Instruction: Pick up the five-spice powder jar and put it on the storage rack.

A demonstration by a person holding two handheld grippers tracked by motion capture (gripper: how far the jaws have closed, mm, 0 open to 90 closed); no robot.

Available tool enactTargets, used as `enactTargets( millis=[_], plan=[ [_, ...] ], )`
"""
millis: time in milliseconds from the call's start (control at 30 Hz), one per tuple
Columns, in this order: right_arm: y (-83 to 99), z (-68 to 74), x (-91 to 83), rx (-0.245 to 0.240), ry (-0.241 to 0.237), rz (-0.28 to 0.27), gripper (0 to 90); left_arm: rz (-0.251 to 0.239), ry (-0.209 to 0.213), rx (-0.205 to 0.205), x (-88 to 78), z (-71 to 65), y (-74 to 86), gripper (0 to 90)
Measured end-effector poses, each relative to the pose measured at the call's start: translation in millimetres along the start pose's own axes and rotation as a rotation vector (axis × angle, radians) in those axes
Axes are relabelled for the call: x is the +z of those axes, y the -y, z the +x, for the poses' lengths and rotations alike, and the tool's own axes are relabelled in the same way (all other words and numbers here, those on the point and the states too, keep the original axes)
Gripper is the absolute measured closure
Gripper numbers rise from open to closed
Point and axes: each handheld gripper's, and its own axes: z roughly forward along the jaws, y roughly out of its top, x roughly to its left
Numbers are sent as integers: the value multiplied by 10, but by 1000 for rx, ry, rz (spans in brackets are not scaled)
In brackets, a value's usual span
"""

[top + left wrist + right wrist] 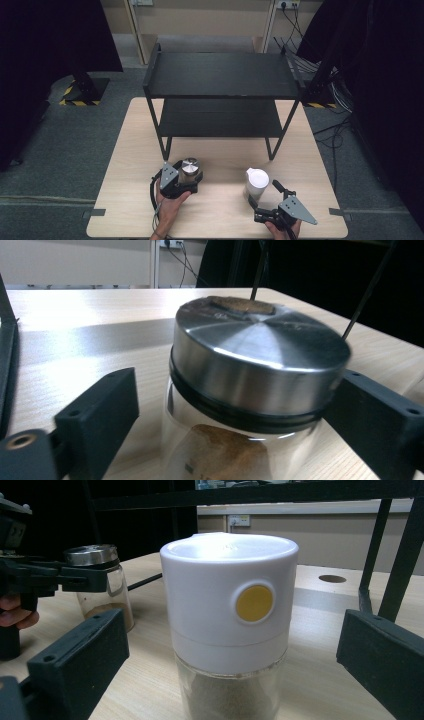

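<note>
between my left tongs (220, 415) sits the glass jar with the steel lid (257, 365); one pad touches its rim on one side, a gap shows on the other, so they're not gripping yet. my right tongs (235, 665) stand released around the white-capped jar (229, 600), clear on both sides. i keep each jar centred so a squeeze should catch it squarely. both stand upright on the tabletop (220, 210), near my edge, well apart, in front of the black shelf rack (222, 75).
</note>
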Motion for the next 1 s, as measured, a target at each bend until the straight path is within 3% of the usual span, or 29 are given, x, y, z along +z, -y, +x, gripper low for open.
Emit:
enactTargets(
  millis=[167, 433, 1000],
  plan=[
    [1, 0, 4, 2, 0, 2, 6, 17, -6, 8, 24, -11, -22, 131],
    [0, 1, 4, 0, 1, 2, 6, 41, -14, 54, 45, -60, -61, 290],
    [-4, 0, 2, 0, 0, 0, 6, 26, 7, 51, 12, -49, -60, 303]
  ],
)
